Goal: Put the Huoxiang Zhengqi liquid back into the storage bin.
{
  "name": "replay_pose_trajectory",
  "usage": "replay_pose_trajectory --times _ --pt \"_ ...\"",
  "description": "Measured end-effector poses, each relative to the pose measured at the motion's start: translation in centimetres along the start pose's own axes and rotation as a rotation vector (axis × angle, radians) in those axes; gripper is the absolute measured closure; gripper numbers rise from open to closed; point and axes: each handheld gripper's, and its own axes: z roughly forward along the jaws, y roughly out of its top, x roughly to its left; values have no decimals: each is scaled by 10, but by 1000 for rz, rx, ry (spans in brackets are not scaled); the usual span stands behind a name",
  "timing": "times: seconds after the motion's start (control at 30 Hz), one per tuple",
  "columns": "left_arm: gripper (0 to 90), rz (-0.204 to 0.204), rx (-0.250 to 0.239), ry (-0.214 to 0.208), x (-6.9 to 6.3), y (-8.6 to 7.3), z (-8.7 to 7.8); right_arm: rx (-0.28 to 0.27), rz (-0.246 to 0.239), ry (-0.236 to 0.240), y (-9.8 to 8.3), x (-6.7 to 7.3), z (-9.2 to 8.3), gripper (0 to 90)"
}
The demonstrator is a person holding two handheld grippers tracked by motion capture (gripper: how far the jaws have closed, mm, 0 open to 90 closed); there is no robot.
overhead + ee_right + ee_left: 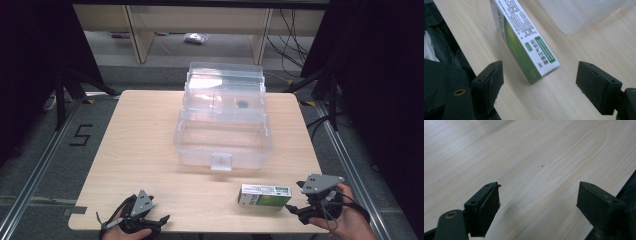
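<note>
The right tool is held wide open, nothing gripped, just short of the green and white box. The box is laid flat on the table, in front of the clear plastic case. The left tool is spread wide over bare wood.

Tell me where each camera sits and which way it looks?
High view: above the person's side, looking forward and down on the table, clear box, both hands.
Left gripper view: on the left hand-held gripper, facing bare wood; open jaws show.
Right gripper view: on the right hand-held gripper, facing the green carton; open jaws show.
Shared: high and right views show carton and box.
</note>
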Motion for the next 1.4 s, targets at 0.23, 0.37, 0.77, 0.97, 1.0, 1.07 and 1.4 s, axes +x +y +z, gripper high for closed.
replay_pose_trajectory --times 0.23,0.37,0.77,0.97,1.0,1.07,1.4 --pt "179 1 0 -1 0 0 0 37 -49 26 21 4 7 244" --pt "179 2 -2 0 0 0 0 60 -74 47 32 4 13 249" --pt "179 20 15 6 1 0 0 186 -221 125 64 14 41 290" --pt "179 0 -1 -4 0 0 0 253 -263 144 73 12 59 327" --pt "179 -2 -1 -5 0 0 0 283 -282 158 76 10 65 352" --pt "179 0 0 -5 0 0 0 326 -274 159 77 10 69 365" --pt "179 14 18 2 2 0 0 404 -340 174 78 5 82 471"
